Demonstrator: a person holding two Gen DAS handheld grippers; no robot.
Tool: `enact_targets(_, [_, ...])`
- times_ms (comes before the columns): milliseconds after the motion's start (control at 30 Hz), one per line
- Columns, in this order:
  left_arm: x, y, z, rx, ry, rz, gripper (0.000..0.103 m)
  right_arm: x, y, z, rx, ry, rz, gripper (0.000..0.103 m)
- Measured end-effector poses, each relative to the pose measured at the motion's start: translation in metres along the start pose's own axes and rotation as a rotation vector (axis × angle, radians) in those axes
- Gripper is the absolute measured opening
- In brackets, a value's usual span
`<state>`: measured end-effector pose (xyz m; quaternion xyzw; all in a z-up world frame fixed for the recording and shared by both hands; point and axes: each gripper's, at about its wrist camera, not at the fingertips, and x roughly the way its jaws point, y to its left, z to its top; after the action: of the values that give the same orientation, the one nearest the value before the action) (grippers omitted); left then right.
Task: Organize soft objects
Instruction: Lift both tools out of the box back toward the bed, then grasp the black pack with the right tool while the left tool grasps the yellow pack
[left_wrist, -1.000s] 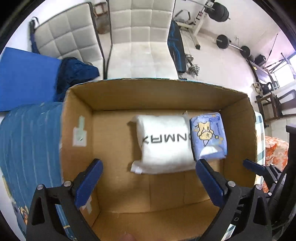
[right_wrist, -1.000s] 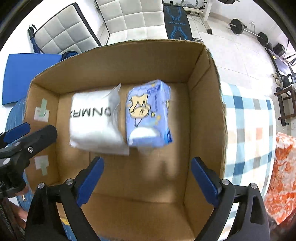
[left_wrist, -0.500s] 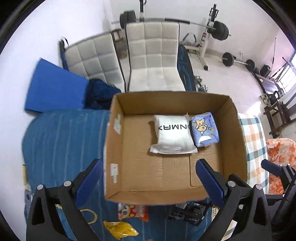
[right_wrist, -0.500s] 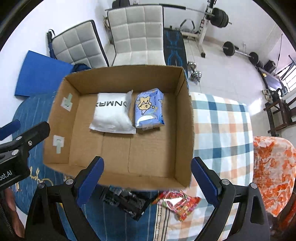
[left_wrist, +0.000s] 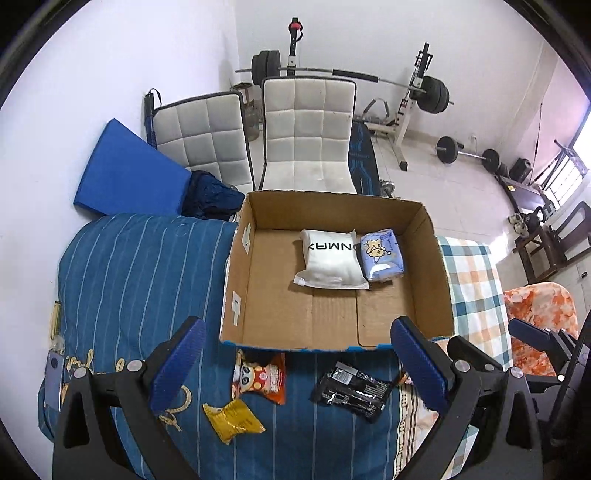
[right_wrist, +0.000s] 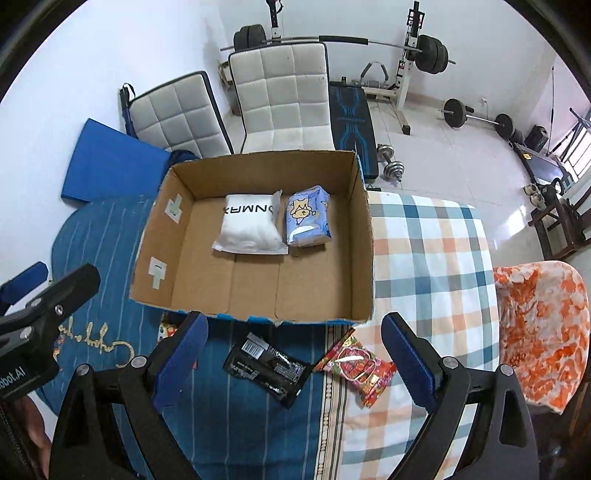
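Note:
An open cardboard box (left_wrist: 236, 291) (right_wrist: 364, 258) stands on the bed. Inside it lie a white pack (left_wrist: 330, 264) (right_wrist: 249, 227) and a blue tissue pack (left_wrist: 380, 254) (right_wrist: 306, 221), side by side. In front of the box lie a black packet (left_wrist: 351, 386) (right_wrist: 267, 365), an orange snack bag (left_wrist: 260, 376), a yellow wrapper (left_wrist: 232, 421) and a red patterned packet (right_wrist: 356, 367). My left gripper (left_wrist: 295, 365) and my right gripper (right_wrist: 293, 360) hang above these packets, both open and holding nothing.
A blue striped blanket (left_wrist: 122, 280) covers the left of the bed, a checked sheet (right_wrist: 428, 251) the right. An orange floral cloth (right_wrist: 543, 325) lies far right. White chairs (left_wrist: 306, 140), a blue mat (left_wrist: 125, 173) and weight equipment (right_wrist: 410, 48) stand behind.
Both grippers have pulled back and up out of the box, so the whole box and the packets in front of it now show. The two packs inside stay put.

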<state>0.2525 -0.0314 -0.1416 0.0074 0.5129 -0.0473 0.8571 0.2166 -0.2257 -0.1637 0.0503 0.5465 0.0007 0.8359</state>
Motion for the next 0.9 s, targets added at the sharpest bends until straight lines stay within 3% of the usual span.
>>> enact_targets(100, [-0.010, -0.002, -0.011, 0.008, -0.019, 0.028, 0.103, -0.011, 0.002, -0.010, 0.000, -0.014, 0.006, 0.097])
enact_targets(300, [-0.026, 0.006, -0.025, -0.034, -0.046, 0.010, 0.103, -0.026, 0.006, -0.030, -0.008, -0.033, 0.037, 0.097])
enact_targets(433, [-0.022, 0.029, -0.038, -0.078, -0.026, 0.041, 0.103, -0.007, 0.002, -0.045, -0.014, 0.015, 0.066, 0.103])
enact_targets(633, [0.016, 0.090, -0.082, -0.193, 0.127, 0.101, 0.103, 0.068, -0.006, -0.081, 0.012, 0.224, 0.085, 0.103])
enact_targets(767, [0.055, 0.128, -0.117, -0.285, 0.248, 0.119, 0.103, 0.114, -0.002, -0.097, 0.007, 0.317, 0.090, 0.103])
enact_targets(900, [0.087, 0.143, -0.139, -0.290, 0.337, 0.091, 0.103, 0.160, 0.028, -0.100, -0.201, 0.391, 0.067, 0.103])
